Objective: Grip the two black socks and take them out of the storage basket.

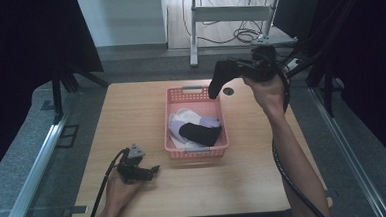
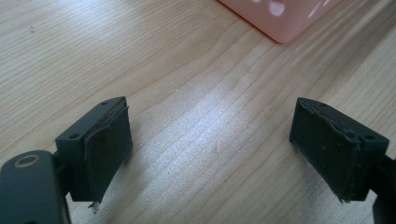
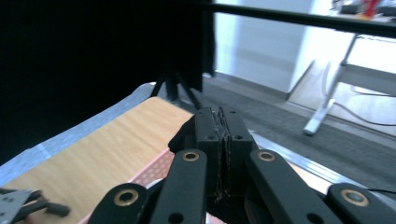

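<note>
The table (image 1: pixel 195 193) is light wood with rounded corners and a small dark round hole (image 1: pixel 228 91) near its far right edge. Around the table lies grey speckled floor (image 1: pixel 32 142). Metal rails (image 1: pixel 32 179) run along the floor to the left and right of the table. Black curtains (image 1: pixel 22 42) hang on both sides of the table, left and right, held on dark stands (image 1: pixel 57 93). Beyond the table stands a white wall (image 1: pixel 121 19), brightly lit. To the right of that wall is a white desk frame (image 1: pixel 194 31) on pale wood flooring, with black cables (image 1: pixel 242 35) coiled beneath it.
</note>
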The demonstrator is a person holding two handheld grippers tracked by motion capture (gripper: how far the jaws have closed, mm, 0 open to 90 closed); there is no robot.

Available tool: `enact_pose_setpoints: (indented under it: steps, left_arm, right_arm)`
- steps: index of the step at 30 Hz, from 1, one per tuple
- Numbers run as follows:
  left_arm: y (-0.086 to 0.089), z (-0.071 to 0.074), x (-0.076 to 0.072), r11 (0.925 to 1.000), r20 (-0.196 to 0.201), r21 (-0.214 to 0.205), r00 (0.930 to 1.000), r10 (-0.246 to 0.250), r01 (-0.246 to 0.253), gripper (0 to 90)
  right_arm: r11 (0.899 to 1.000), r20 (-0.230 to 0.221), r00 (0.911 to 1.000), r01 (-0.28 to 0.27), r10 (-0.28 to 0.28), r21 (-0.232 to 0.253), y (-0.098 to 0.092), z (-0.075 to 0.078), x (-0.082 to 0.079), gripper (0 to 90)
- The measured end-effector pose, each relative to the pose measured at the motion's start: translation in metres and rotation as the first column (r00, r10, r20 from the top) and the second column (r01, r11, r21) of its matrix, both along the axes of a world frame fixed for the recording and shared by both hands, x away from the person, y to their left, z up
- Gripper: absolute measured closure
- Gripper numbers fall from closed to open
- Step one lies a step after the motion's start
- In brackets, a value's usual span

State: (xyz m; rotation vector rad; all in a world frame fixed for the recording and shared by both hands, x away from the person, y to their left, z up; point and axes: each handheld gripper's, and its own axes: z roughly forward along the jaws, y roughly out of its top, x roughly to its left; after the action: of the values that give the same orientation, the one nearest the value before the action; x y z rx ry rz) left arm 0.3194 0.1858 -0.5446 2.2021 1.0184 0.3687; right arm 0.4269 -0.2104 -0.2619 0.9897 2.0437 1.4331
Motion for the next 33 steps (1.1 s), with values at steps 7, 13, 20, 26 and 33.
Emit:
enact_pose_setpoints:
  steps: [7,13,20,26,33]
  left_arm:
    - [0.000,0.000,0.000,1.0000,0.000,0.000,1.0000,0.000,0.000,12.7]
    - [0.000,0.000,0.000,1.0000,0.002,-0.003,1.0000,0.003,-0.003,12.7]
    - [0.000,0.000,0.000,1.0000,0.003,-0.004,1.0000,0.004,-0.004,12.7]
    - [0.000,0.000,0.000,1.0000,0.005,-0.004,1.0000,0.004,-0.004,12.7]
    - [0.000,0.000,0.000,1.0000,0.002,-0.003,1.0000,0.002,-0.002,12.7]
  right_arm:
    - [0.996,0.023,0.9963,0.083,-0.083,0.015,-0.035,0.003,-0.005,87.3]
    - [0.991,0.022,0.9913,0.130,-0.130,-0.003,-0.055,-0.002,-0.009,87.2]
    - [0.984,0.015,0.9845,0.175,-0.175,-0.032,-0.074,-0.018,-0.015,87.0]
    - [0.978,-0.009,0.9797,0.199,-0.200,-0.056,-0.086,-0.044,-0.020,86.8]
    - [0.974,-0.058,0.9744,0.213,-0.217,-0.072,-0.095,-0.084,-0.025,86.4]
